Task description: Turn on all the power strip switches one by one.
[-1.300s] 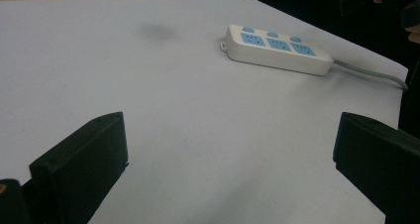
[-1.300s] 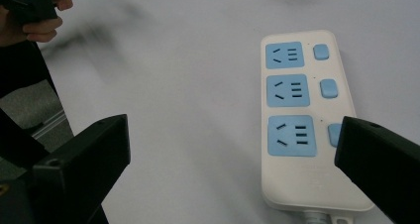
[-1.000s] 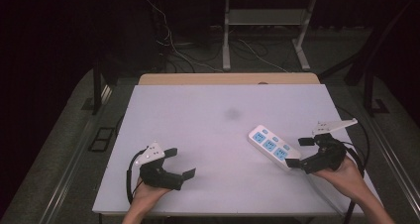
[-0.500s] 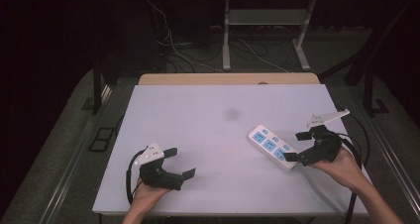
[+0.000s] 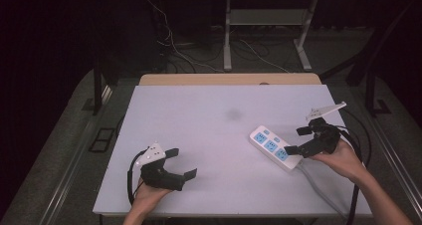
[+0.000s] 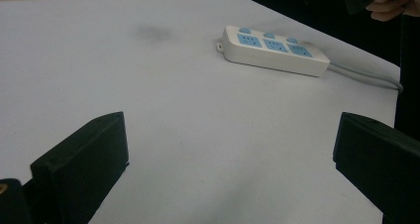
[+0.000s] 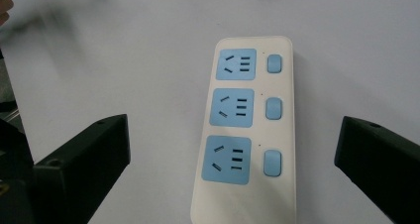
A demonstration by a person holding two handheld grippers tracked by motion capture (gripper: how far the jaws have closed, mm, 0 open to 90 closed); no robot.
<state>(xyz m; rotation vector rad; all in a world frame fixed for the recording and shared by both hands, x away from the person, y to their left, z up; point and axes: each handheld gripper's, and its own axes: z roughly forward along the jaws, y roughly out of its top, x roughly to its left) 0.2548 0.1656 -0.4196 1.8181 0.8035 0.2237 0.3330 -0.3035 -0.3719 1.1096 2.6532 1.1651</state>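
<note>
A white power strip [image 5: 273, 148] with three blue sockets and three blue switches lies flat on the right part of the white table [image 5: 209, 120]; its grey cable [image 5: 318, 187] runs toward the front right edge. My right gripper [image 5: 298, 140] hovers open just above the strip's near end, and in the right gripper view the power strip [image 7: 247, 120] lies between the wide-apart jaws, untouched. My left gripper [image 5: 180, 163] rests open near the front left edge with nothing in it. In the left gripper view the power strip [image 6: 275, 49] lies far off.
A faint dark smudge [image 5: 233, 114] marks the table's middle. A wooden strip [image 5: 229, 79] borders the far edge. Beyond it stand a metal frame [image 5: 268, 31] and loose cables [image 5: 179, 51] on the dark floor.
My right gripper has lifted off the table and moved a little away from me, above the strip's near end. The left gripper has stayed put.
</note>
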